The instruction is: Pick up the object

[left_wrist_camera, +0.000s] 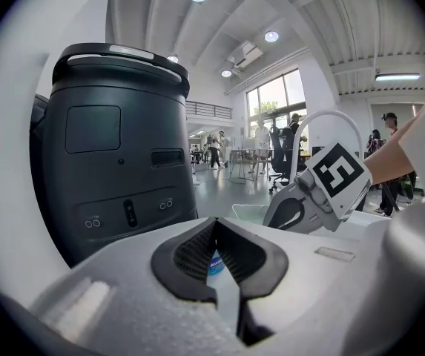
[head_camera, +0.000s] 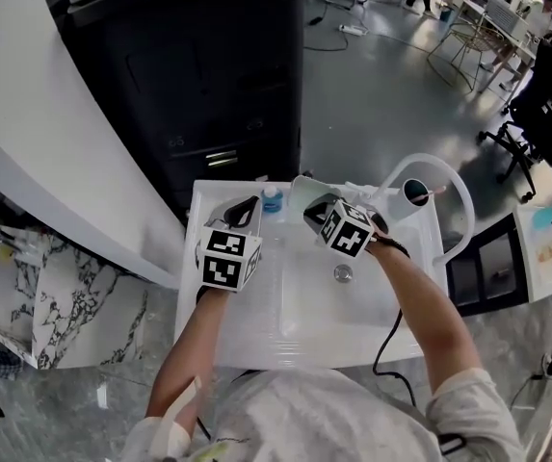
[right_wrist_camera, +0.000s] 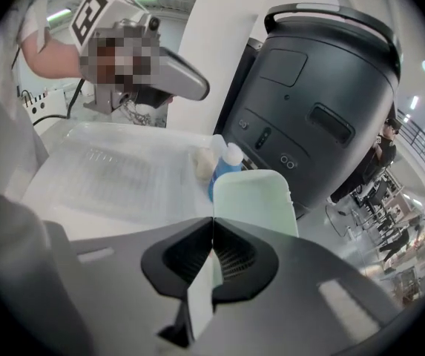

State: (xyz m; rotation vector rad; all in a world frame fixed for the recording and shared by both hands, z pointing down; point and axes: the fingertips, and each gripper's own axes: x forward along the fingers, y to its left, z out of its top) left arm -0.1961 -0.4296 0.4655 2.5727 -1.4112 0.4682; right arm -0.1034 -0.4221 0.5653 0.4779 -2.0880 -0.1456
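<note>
1. The grasp is made. The right gripper [right_wrist_camera: 212, 227] has its jaws pinched together on the near edge of a thin, flat, pale mint-green plastic panel [right_wrist_camera: 254, 199] with rounded corners.
2. The panel appears to be off the white moulded sink top [head_camera: 256, 335] and held in the air above its back edge, so the lift looks begun. As I judge it, what is left is to carry the panel clear and keep it steady.
3. The left gripper [left_wrist_camera: 213, 225] has its jaws closed tip to tip with nothing between them. It hangs near the sink's back left corner and takes no part in the hold.
4. The panel is a slim, stiff-looking sheet with a plain, smooth face. It sticks out past the jaws, with its far end in front of a small blue bottle with a white cap [right_wrist_camera: 225, 170] and a large black rounded machine [right_wrist_camera: 323, 95].
5. Because it is held by one edge only, the panel could pivot or slip in the pinch.
</note>
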